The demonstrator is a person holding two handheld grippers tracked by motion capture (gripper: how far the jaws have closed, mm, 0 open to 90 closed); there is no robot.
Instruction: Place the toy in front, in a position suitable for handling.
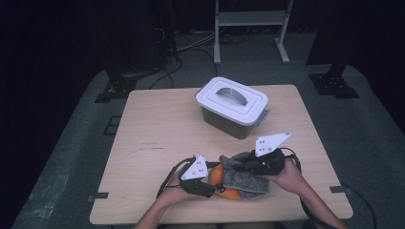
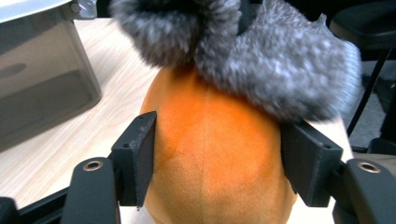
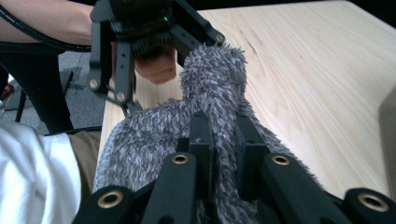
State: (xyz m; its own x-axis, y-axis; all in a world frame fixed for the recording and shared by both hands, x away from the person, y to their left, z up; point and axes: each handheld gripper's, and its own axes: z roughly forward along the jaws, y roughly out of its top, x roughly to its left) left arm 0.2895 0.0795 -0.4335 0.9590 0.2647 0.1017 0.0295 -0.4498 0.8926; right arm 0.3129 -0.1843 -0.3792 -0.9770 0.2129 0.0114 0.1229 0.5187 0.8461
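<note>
An orange plush toy [image 1: 218, 178] lies near the table's front edge, with a grey fuzzy cloth [image 1: 244, 177] draped over its far end. In the left gripper view my left gripper [image 2: 219, 140] grips the orange plush toy [image 2: 210, 158], one pad pressed on each flank, under the grey cloth [image 2: 280, 60]. My right gripper [image 3: 224, 135] is shut on a fold of the grey cloth [image 3: 140, 135], which bunches up between its jaws. In the high view the left gripper [image 1: 210, 188] is at the toy's left and the right gripper [image 1: 241, 164] at its right.
A translucent grey bin with a white handled lid [image 1: 232, 106] stands at the back middle of the wooden table [image 1: 162, 129], a short way beyond the toy. A metal stand [image 1: 250, 24] is on the floor behind. The person's forearms come in over the front edge.
</note>
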